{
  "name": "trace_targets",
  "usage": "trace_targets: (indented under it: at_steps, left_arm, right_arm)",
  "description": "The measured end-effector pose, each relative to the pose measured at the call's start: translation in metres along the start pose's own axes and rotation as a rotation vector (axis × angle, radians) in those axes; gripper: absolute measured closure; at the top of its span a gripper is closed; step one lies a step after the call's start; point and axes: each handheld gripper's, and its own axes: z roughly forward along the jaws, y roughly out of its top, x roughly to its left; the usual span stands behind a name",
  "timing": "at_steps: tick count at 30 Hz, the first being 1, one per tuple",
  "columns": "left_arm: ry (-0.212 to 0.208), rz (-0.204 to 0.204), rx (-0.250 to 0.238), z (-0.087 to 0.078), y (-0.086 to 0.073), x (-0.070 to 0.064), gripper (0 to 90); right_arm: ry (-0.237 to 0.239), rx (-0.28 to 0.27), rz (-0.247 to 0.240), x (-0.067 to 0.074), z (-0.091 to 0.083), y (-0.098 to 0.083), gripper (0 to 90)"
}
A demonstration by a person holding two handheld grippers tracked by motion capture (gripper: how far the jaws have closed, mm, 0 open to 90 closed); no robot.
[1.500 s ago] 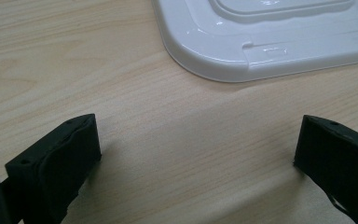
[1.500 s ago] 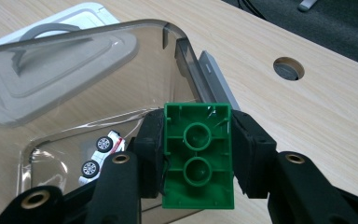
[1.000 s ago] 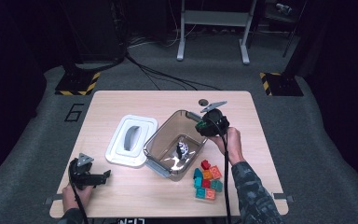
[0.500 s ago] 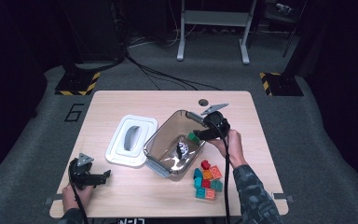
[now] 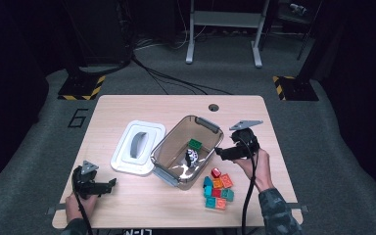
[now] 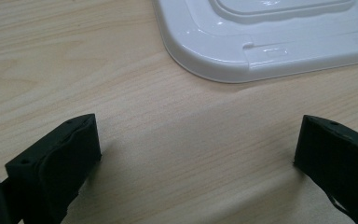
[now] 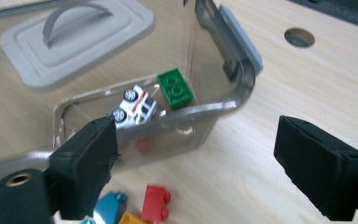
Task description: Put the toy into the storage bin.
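Observation:
A clear plastic bin (image 5: 210,126) stands mid-table with a green brick (image 5: 194,144) and a small white toy car (image 5: 191,157) inside. My right gripper (image 5: 219,152) hovers just off the bin's right rim, above a pile of several coloured bricks (image 5: 218,188). Its jaws have just been opening and nothing is between them. In the right gripper view the green brick (image 7: 175,88) lies beside the toy car (image 7: 134,105), behind the bin wall (image 7: 233,100). My left gripper (image 5: 111,184) rests open on the table at front left, its jaws (image 6: 198,144) empty.
The bin's white lid (image 5: 138,146) with a grey handle lies flat left of the bin, and its corner (image 6: 270,42) is just ahead of the left gripper. A cable hole (image 5: 213,107) sits near the table's far edge. A red brick (image 7: 154,201) lies below the right gripper.
My right gripper drew back from over the bin toward the right and nearer edge, and its jaws opened. The green brick now lies in the bin. The left gripper stayed put.

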Motion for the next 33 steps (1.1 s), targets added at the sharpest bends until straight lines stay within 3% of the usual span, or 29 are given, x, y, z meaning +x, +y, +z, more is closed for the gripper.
trace_targets:
  at_steps: [8,19,28,33]
  left_arm:
    - [0.003,0.000,0.000,0.000,0.000,0.000,0.0]
    - [0.003,0.000,-0.001,0.000,0.000,0.000,0.0]
    - [0.002,0.000,0.001,0.000,0.000,0.000,0.0]
    - [0.002,-0.001,0.000,0.000,0.000,0.000,0.0]
  right_arm:
    - [-0.019,0.026,0.058,-0.004,-0.003,-0.039,2.0]
    - [0.006,0.123,0.131,0.001,0.019,-0.089,0.0]
    - [-0.025,0.198,0.127,0.013,0.039,-0.100,28.9]
    - [-0.020,0.202,0.150,0.011,0.041,-0.101,36.2]
